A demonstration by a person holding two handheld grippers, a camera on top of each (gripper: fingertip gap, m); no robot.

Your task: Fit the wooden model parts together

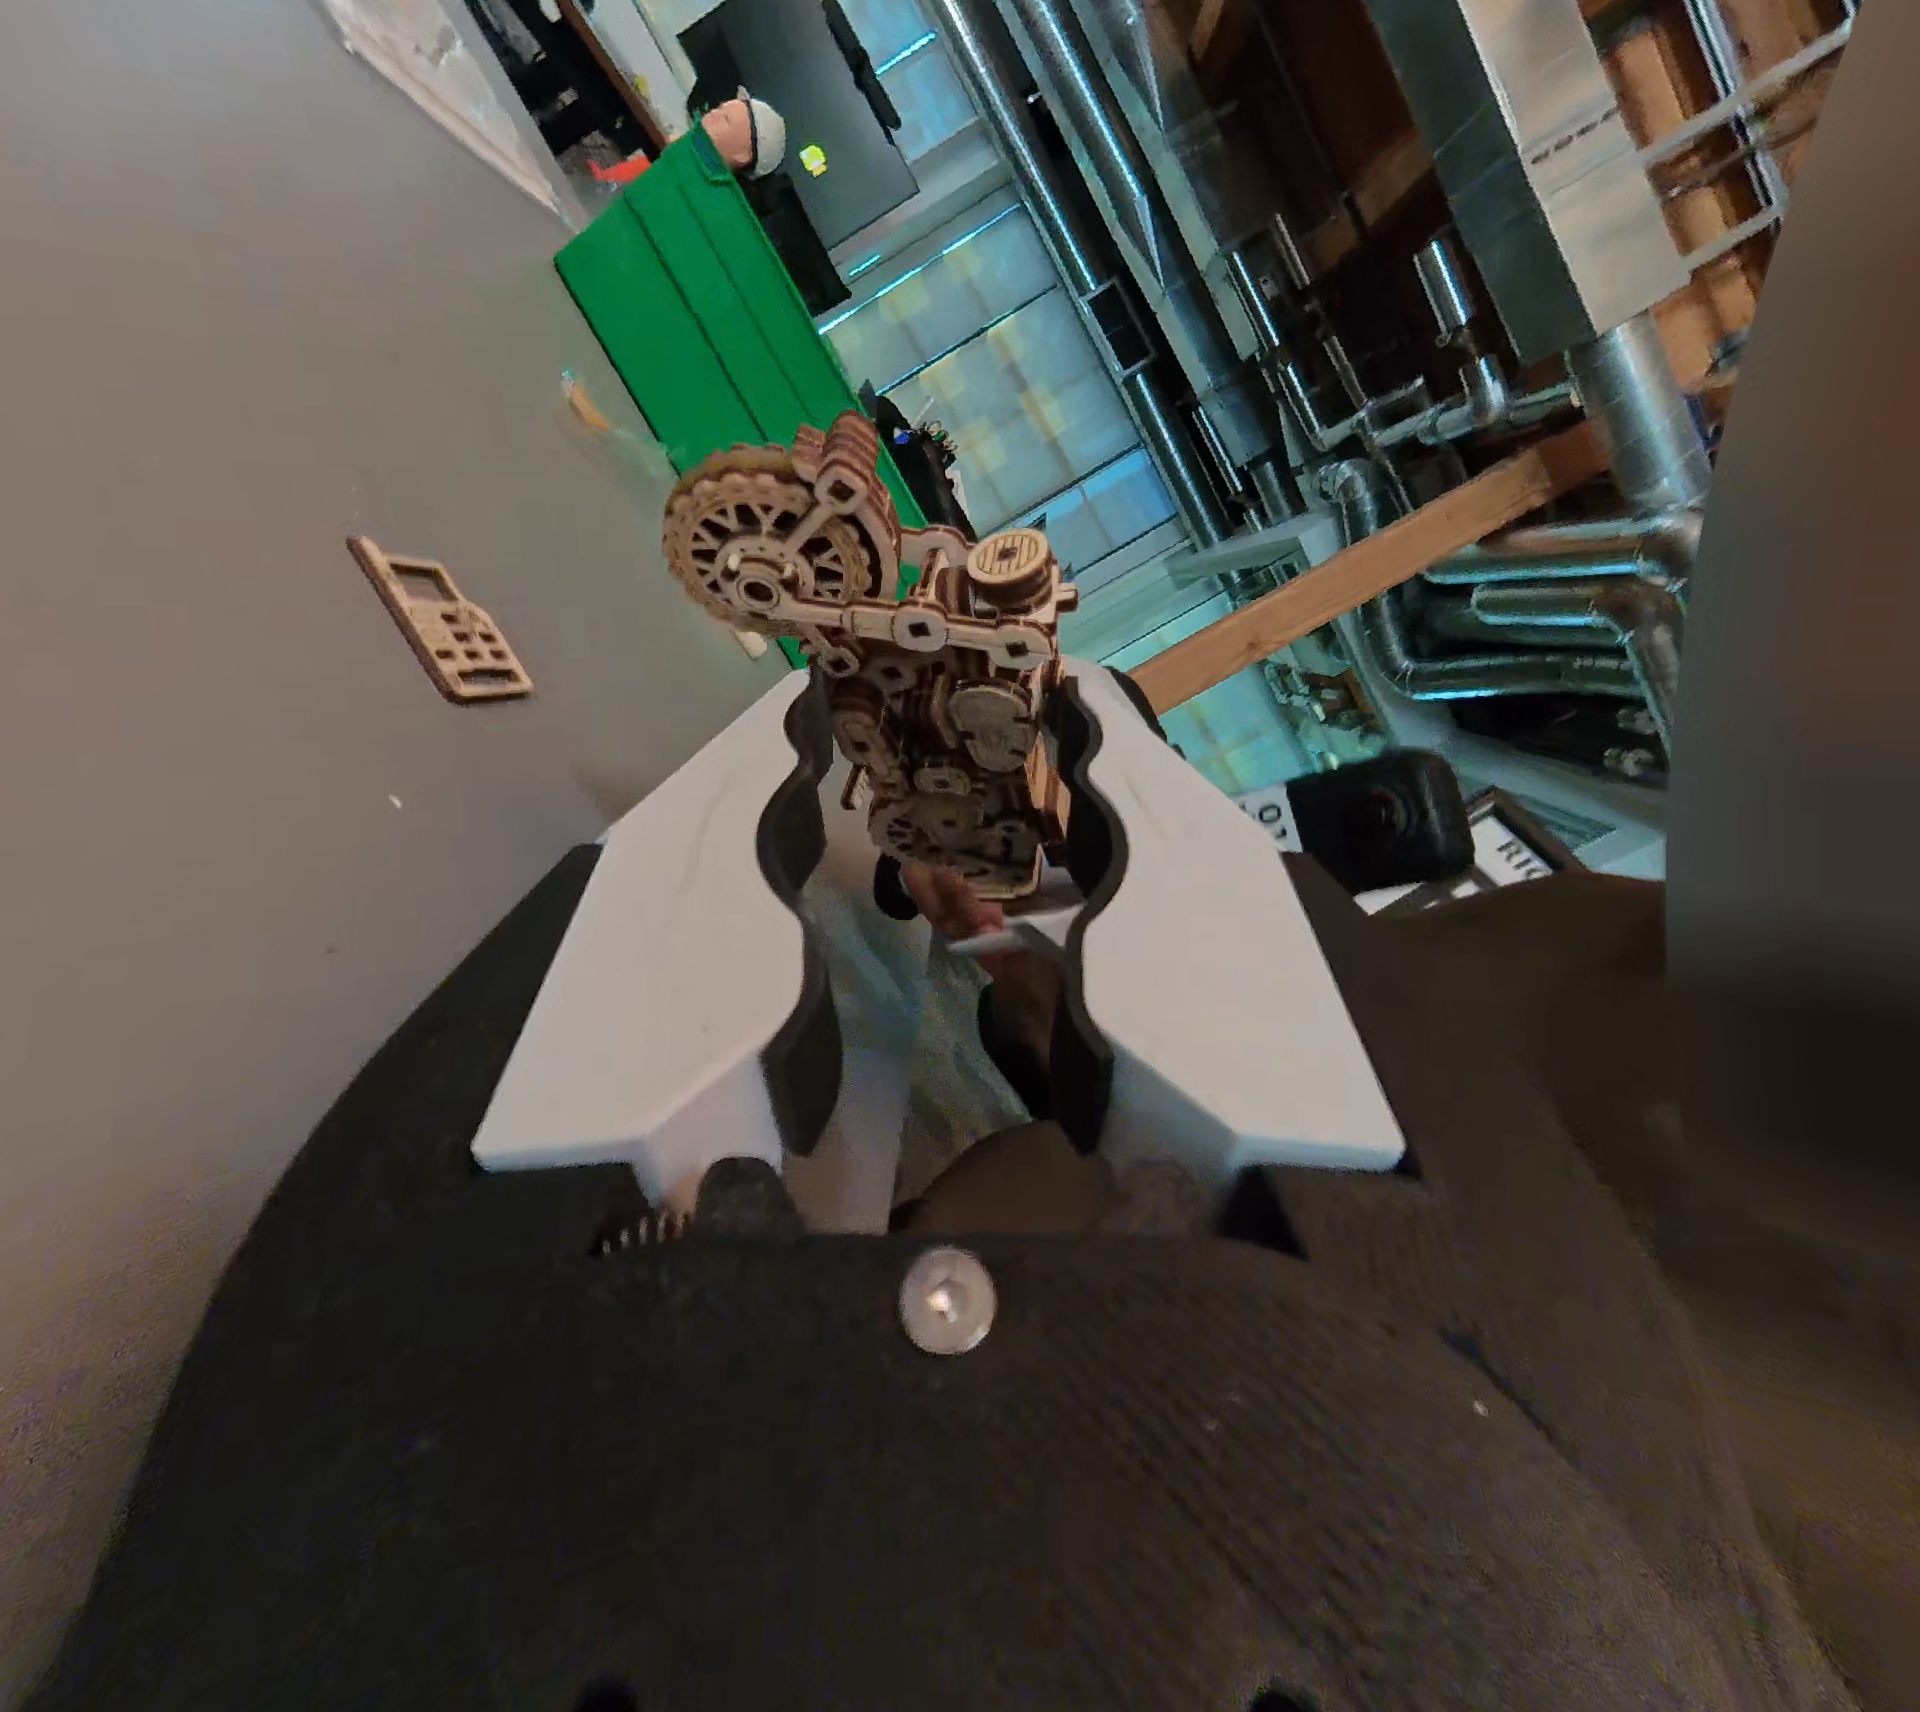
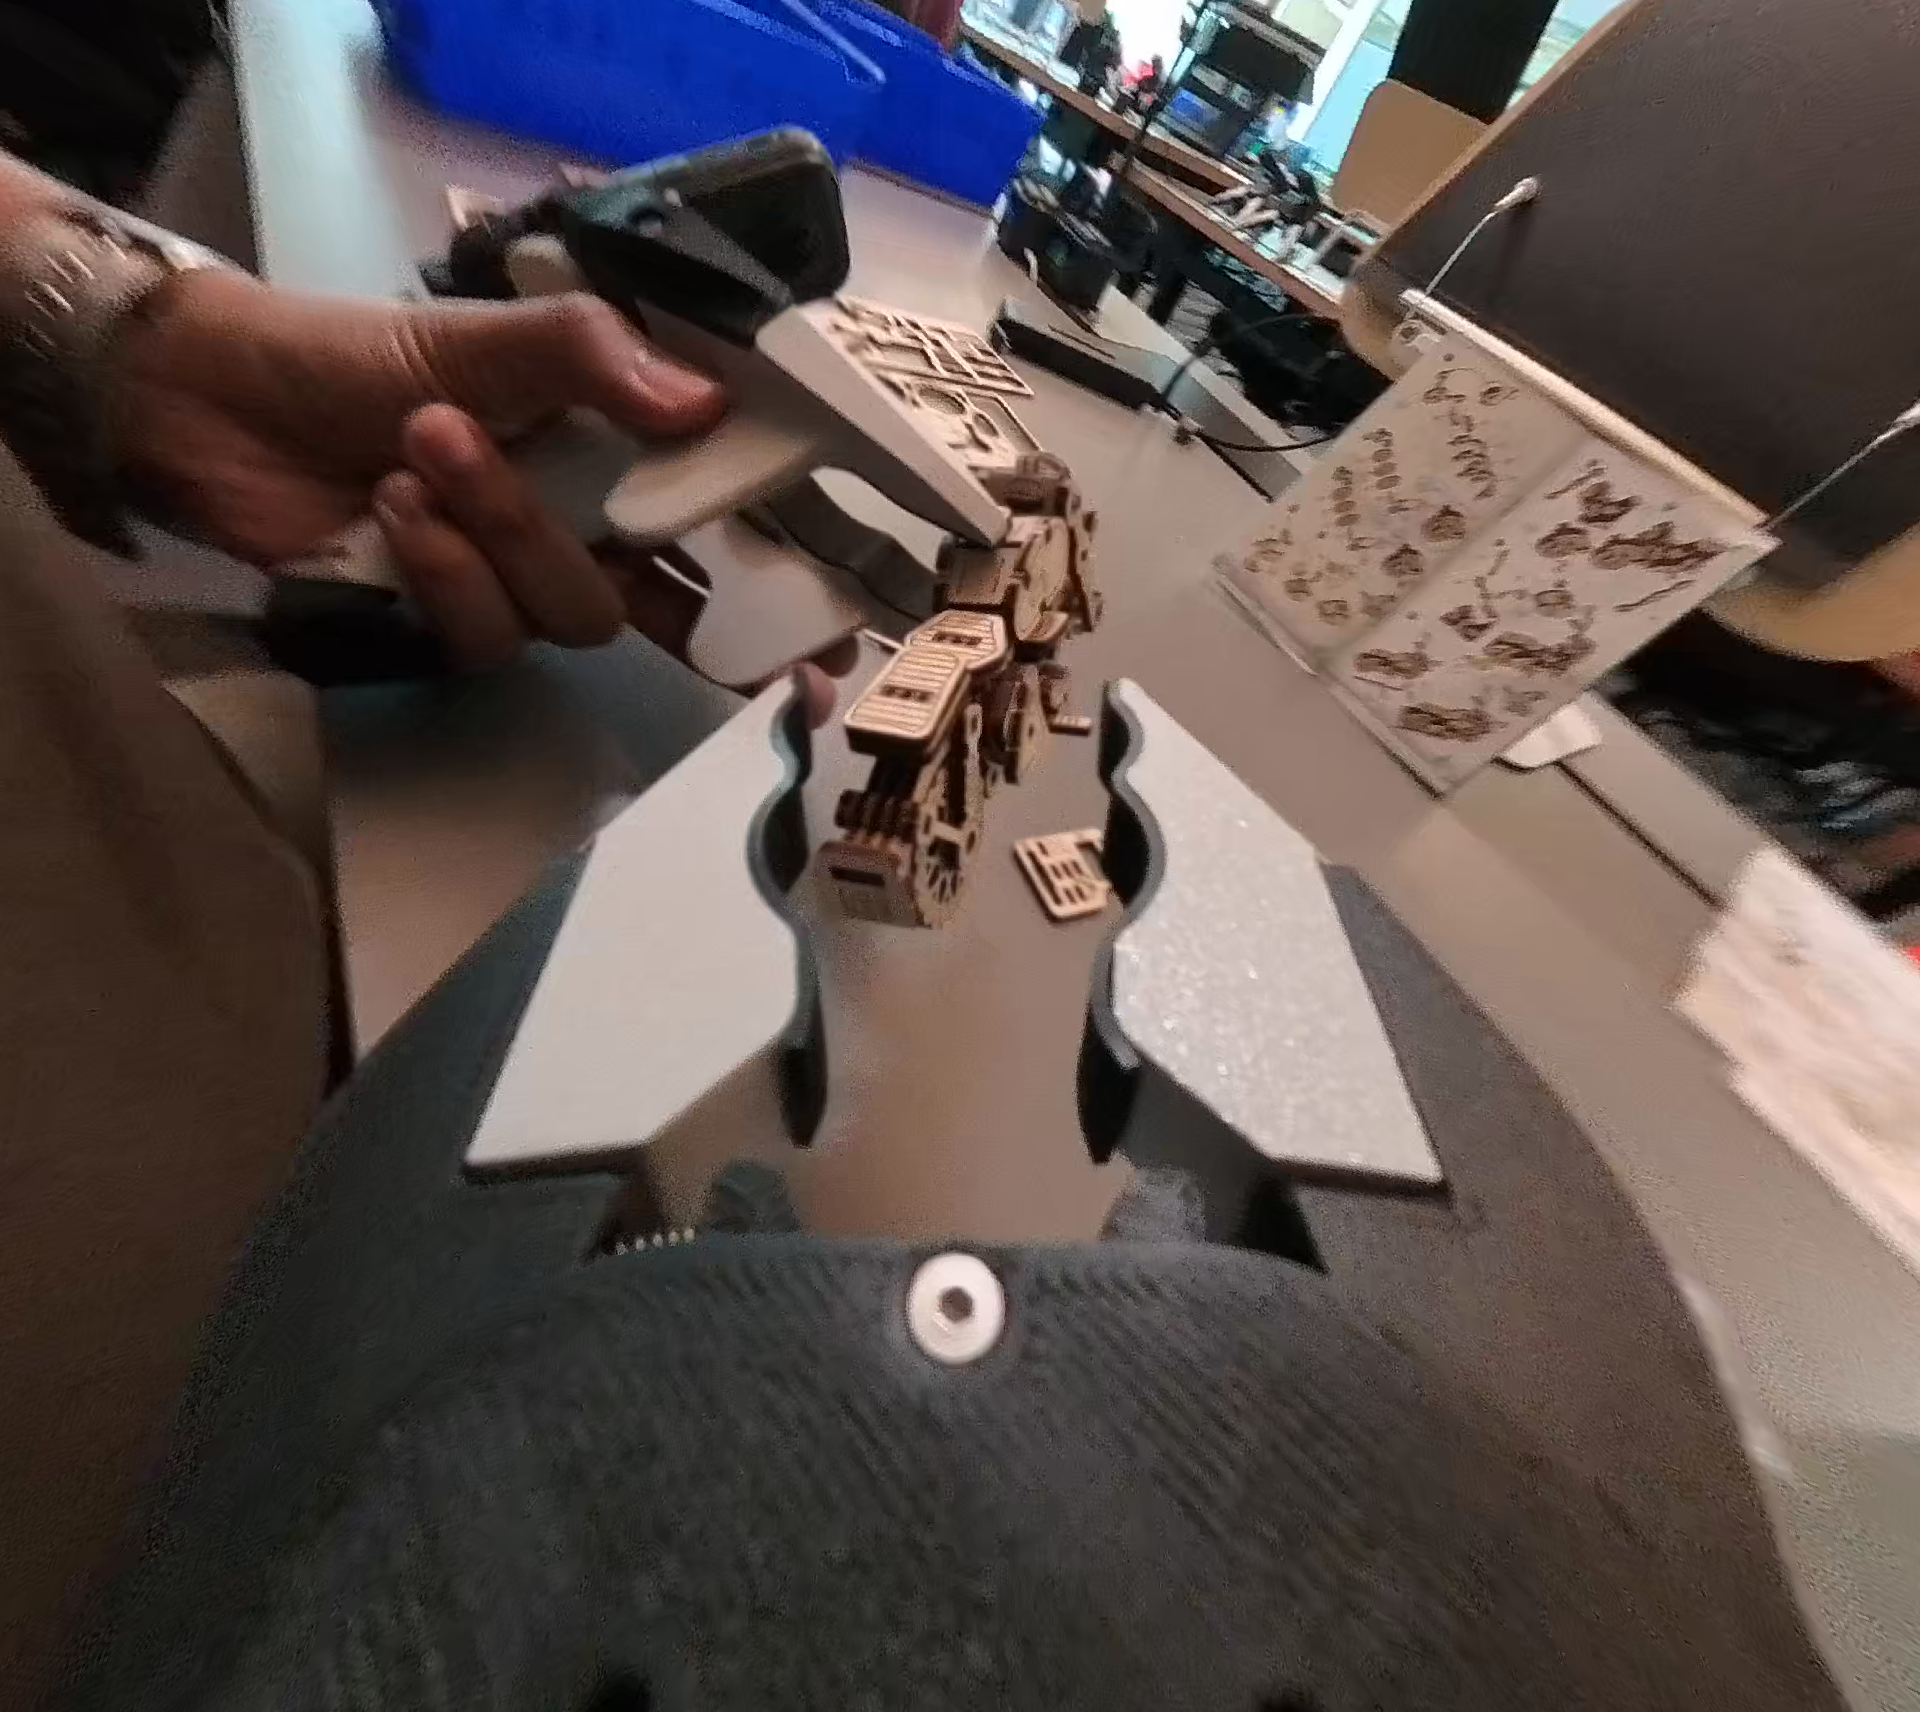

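A wooden motorcycle model (image 1: 790,540) sits tilted between the fingers of my left gripper (image 1: 951,706), which is shut on its engine body. In the right wrist view a hand (image 2: 364,436) holds the left gripper (image 2: 925,592) above the grey table, clamped on the model (image 2: 935,727). My right gripper (image 2: 951,769) is open, its fingers on either side of the model's rear wheel and seat, apart from it. A small flat wooden part (image 2: 1060,873) lies on the table by the right finger; it also shows in the left wrist view (image 1: 442,623).
A wooden sheet with cut-out parts (image 2: 935,353) lies behind the left gripper. An instruction sheet in a clear stand (image 2: 1455,561) is at the right. Blue bins (image 2: 623,21) line the far table edge. A green box (image 1: 707,332) stands beyond the model. The tips of both grippers are at nearly the same place.
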